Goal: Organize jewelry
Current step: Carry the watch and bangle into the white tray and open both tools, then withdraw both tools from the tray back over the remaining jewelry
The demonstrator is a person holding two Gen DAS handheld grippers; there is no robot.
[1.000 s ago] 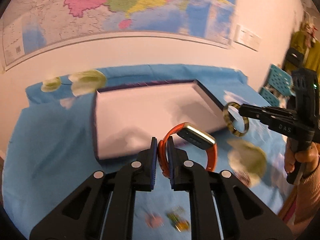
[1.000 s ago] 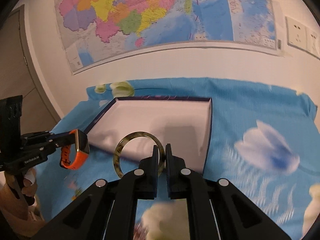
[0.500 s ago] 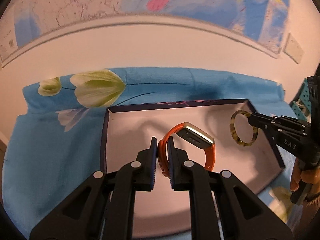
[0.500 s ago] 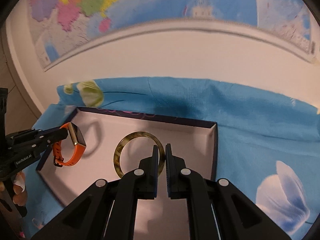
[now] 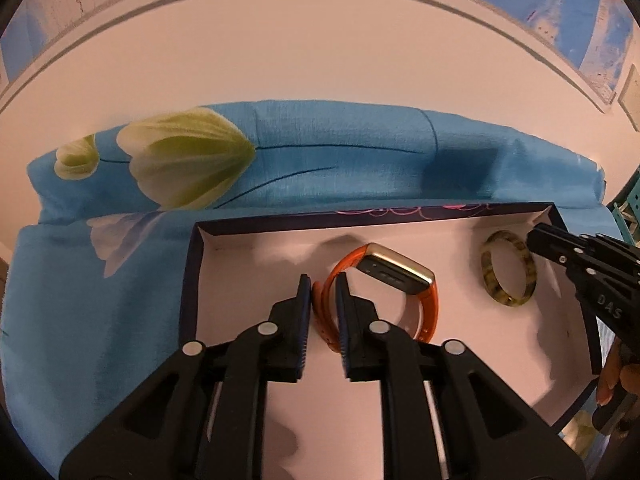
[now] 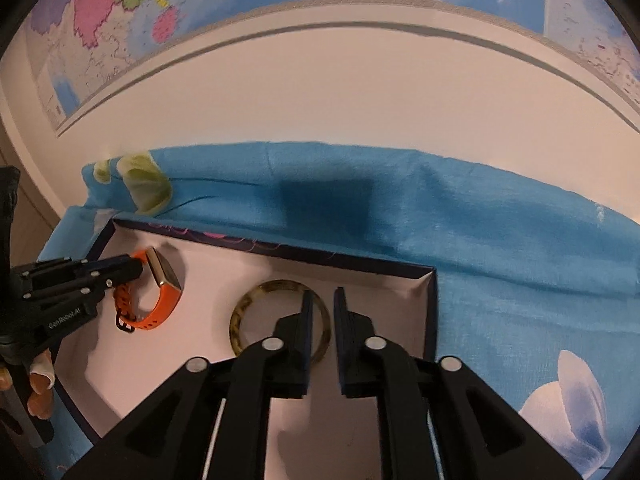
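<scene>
A shallow dark-rimmed box (image 5: 192, 264) (image 6: 430, 312) with a white floor lies on the blue flowered cloth. My left gripper (image 5: 323, 290) is shut on the strap of an orange watch (image 5: 426, 304) with a gold case, low over the box's left part; the watch also shows in the right wrist view (image 6: 164, 280). My right gripper (image 6: 321, 304) has its jaws slightly apart. A mottled olive bangle (image 6: 240, 316) (image 5: 490, 272) lies on the box floor, its right side hidden behind the right gripper's left finger (image 6: 304, 320).
The blue cloth (image 5: 100, 320) with green and white tulips covers the table. A white wall with a map (image 6: 120, 20) stands just behind. A teal crate (image 5: 628, 208) sits at the far right edge.
Both grippers moved forward and down into the box. The right gripper's jaws parted and the bangle now rests on the box floor. The left gripper still holds the watch.
</scene>
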